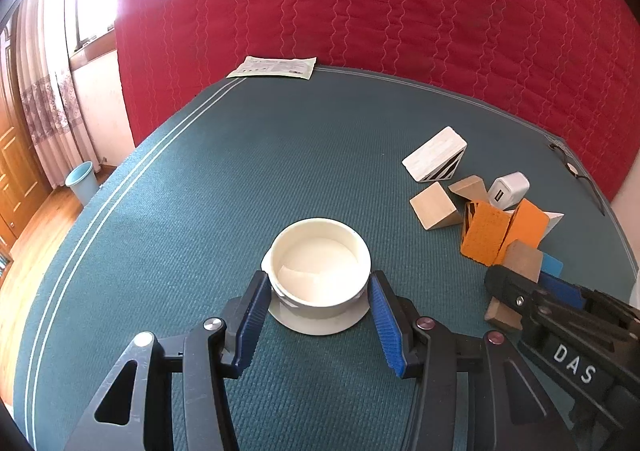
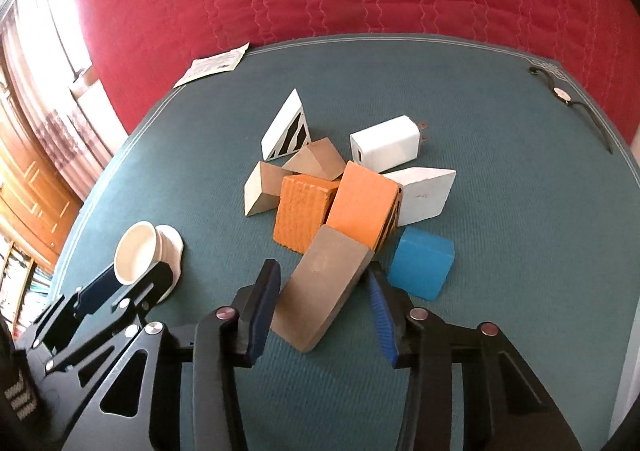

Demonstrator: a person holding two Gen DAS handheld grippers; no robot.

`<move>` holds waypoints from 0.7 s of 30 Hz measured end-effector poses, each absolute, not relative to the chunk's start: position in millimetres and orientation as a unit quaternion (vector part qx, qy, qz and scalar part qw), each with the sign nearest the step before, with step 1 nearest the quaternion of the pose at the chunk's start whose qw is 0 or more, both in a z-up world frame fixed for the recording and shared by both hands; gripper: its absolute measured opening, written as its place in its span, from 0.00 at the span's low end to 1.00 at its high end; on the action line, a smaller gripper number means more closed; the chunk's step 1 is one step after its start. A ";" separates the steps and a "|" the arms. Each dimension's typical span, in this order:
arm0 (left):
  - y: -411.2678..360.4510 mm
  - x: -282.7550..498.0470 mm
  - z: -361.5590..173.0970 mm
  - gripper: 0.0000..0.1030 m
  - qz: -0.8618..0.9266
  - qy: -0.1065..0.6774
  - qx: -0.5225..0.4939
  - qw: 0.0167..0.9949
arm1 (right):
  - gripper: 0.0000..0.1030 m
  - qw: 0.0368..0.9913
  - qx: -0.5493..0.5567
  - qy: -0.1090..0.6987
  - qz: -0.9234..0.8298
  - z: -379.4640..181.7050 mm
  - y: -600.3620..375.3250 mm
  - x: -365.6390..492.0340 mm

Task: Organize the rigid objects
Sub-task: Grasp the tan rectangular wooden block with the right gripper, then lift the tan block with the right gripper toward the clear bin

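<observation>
A cream cup stands on its saucer on the teal cloth. My left gripper is shut on it, one blue pad on each side of the cup's wall. To the right lies a heap of blocks: two orange ones, a white striped wedge, a white charger, a blue block and wooden wedges. My right gripper is shut on a brown wooden block that lies slantwise between the pads at the heap's near edge.
The teal table ends at a red quilted bed behind. A paper leaflet lies at the far edge, a black cord at the far right. On the floor to the left stands a blue bin.
</observation>
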State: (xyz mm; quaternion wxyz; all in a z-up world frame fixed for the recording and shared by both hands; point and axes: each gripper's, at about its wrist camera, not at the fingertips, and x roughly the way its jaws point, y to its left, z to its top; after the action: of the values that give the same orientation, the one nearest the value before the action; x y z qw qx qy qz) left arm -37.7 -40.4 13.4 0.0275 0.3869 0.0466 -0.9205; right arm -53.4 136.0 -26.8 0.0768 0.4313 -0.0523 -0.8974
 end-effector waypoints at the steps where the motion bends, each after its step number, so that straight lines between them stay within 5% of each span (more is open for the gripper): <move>1: -40.0 -37.4 13.4 0.51 -0.921 0.046 0.386 0.027 | 0.39 0.078 0.431 -0.053 -0.897 -26.7 136.4 -51.7; 6: -39.3 -37.2 13.4 0.51 -0.921 0.045 0.385 0.025 | 0.30 0.080 0.433 -0.055 -0.896 -27.9 143.1 -38.3; 21: -30.2 -32.3 16.6 0.51 -0.925 0.034 0.379 0.014 | 0.30 0.063 0.422 -0.016 -0.904 -29.7 142.3 -18.5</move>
State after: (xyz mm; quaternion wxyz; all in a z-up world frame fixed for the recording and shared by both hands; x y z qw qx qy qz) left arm -32.3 -30.2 16.6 0.0144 0.3790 0.0343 -0.9247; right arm -18.5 142.3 -29.7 0.0633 0.4224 -0.0156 -0.9041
